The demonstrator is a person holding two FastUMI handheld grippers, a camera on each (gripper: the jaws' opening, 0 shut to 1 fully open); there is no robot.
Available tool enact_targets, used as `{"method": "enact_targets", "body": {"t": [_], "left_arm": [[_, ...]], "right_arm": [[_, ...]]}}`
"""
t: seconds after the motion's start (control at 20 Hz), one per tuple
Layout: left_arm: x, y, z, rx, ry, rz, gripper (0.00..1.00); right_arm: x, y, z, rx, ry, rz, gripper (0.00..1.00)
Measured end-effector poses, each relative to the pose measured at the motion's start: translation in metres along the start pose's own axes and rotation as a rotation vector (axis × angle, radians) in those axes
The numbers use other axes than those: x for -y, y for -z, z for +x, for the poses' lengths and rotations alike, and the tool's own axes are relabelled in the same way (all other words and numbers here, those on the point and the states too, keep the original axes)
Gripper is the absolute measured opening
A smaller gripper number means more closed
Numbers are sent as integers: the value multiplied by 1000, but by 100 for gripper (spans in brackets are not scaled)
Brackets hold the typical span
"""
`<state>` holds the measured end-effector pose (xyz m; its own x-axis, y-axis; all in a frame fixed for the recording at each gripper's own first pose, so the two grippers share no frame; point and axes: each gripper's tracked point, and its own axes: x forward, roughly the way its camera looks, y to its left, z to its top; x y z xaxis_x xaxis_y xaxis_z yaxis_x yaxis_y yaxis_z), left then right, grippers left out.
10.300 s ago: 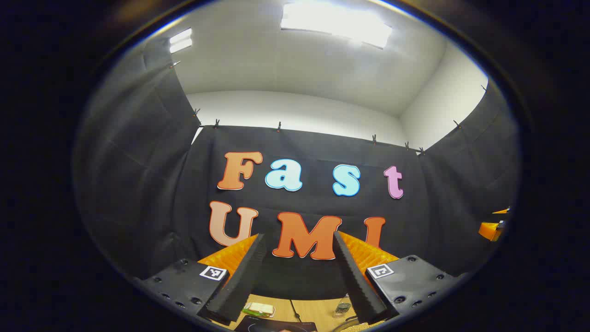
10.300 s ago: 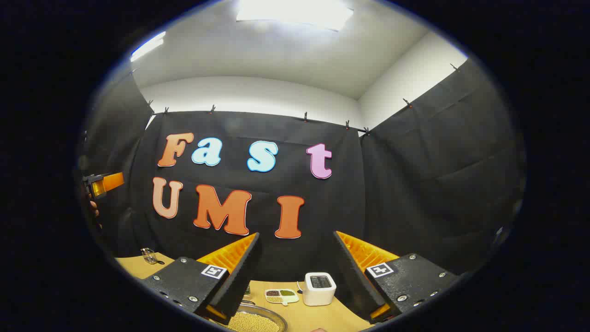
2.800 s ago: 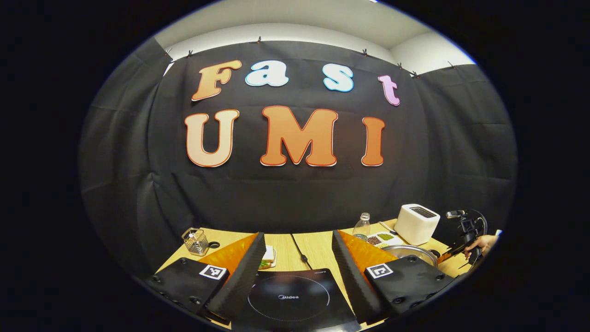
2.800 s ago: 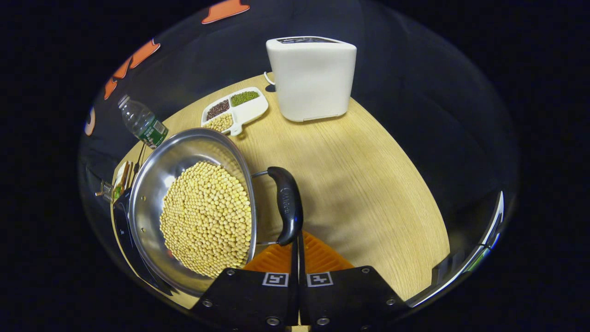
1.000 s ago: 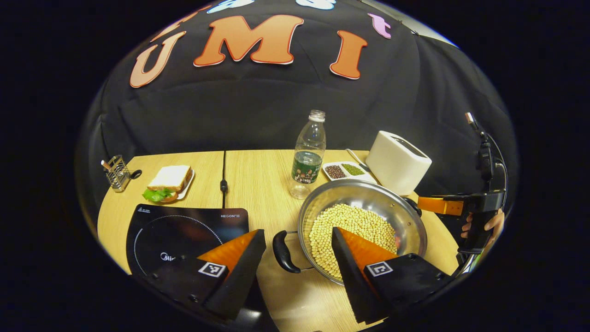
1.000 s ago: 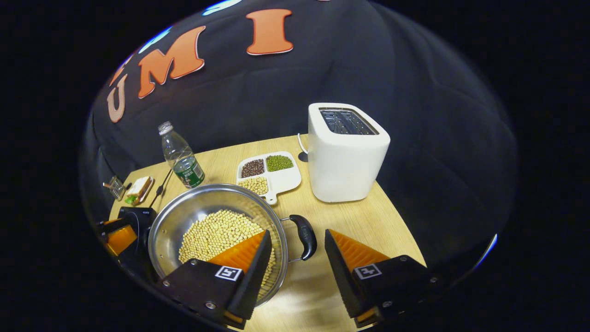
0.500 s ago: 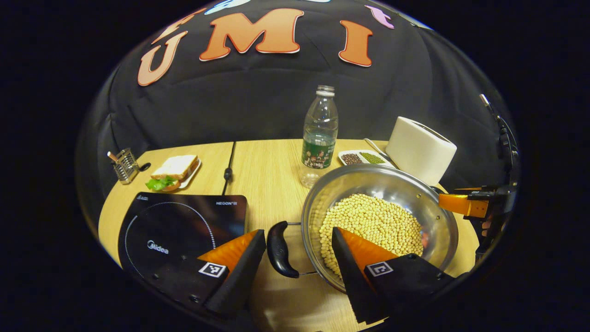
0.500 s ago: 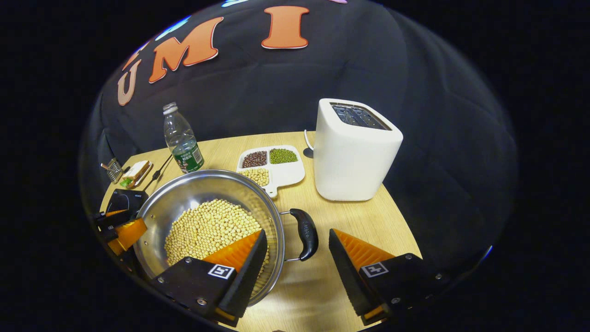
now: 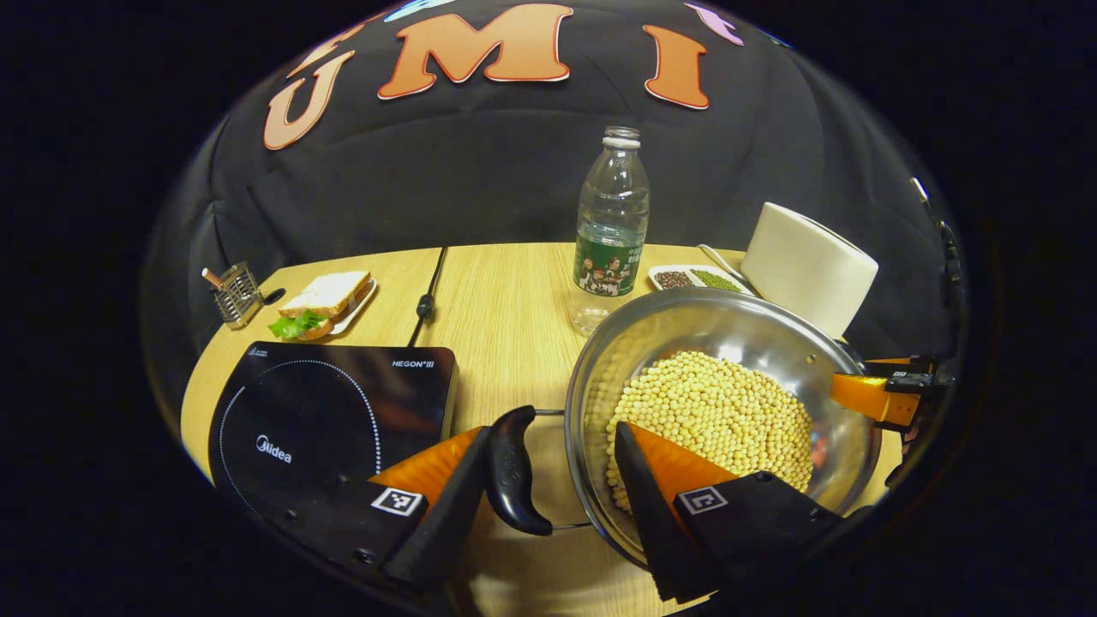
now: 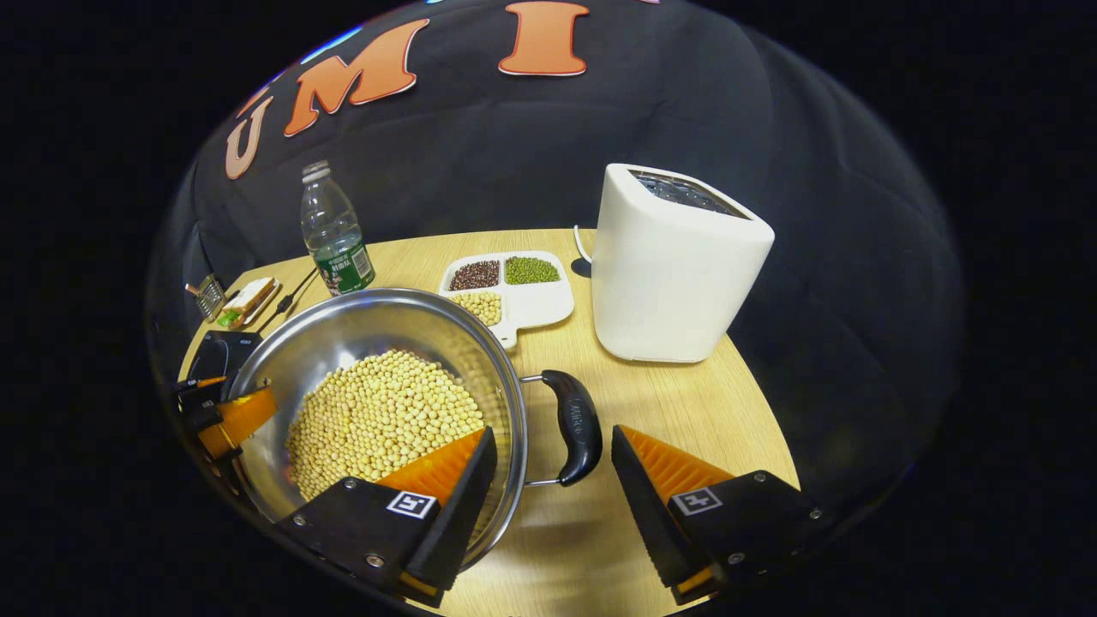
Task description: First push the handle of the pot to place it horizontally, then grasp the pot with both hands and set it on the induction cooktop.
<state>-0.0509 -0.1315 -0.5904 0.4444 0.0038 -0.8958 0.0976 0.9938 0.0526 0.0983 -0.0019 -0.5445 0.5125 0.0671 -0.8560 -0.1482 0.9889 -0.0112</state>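
Pot [image 9: 720, 411], round stainless-steel, heaped with pale yellow beans, sitting on the light wooden table [image 9: 506, 308] just right of the flat black induction cooktop [image 9: 330, 411], not on it. Looming larger in both views than half a second ago, and in the left gripper view the near black side handle [image 9: 514, 471] now lying right against the left finger's inner face instead of apart from it.

Left gripper [image 9: 548, 480] spreading wide, straddling that handle and the pot's near rim, right finger hanging over the beans; pinching nothing yet. Pointing forward and downward across the table.

Right gripper [image 10: 553, 476] likewise gaping, tilting down from the pot's opposite side, left finger over the rim and beans, right finger over bare table, with the other black handle [image 10: 576, 427] sitting between them, closer than before, touching neither as far as visible. Appearing also at the far rim in the left gripper view.

Beyond the pot: clear plastic bottle with green label [image 9: 610, 231] standing upright, white divided dish of beans [image 10: 506, 291], white toaster [image 10: 677, 261], sandwich on a small plate [image 9: 324, 300], wire holder [image 9: 233, 293] at the far left edge.
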Motion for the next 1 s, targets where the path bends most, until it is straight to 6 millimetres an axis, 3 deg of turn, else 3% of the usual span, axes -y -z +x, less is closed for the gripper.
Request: {"method": "enact_targets", "body": {"t": [0.2,0.25,0.3,0.65,0.8,1.0], "left_arm": [[2,2,5,-13,-2,19,92],[2,2,6,-13,-4,25,92],[2,3,8,-16,0,28,92],[2,15,17,-57,-9,21,87],[2,16,21,-57,-8,20,87],[2,14,21,-61,-10,35,85]], "right_arm": [[-1,-3,9,3,-10,3,84],[-1,-2,12,2,-10,-5,80],[1,-1,15,-1,-2,-15,84],[-1,-14,23,44,-3,-45,87],[-12,-12,25,38,-26,-48,85],[-10,-15,26,67,8,-103,81]]}}
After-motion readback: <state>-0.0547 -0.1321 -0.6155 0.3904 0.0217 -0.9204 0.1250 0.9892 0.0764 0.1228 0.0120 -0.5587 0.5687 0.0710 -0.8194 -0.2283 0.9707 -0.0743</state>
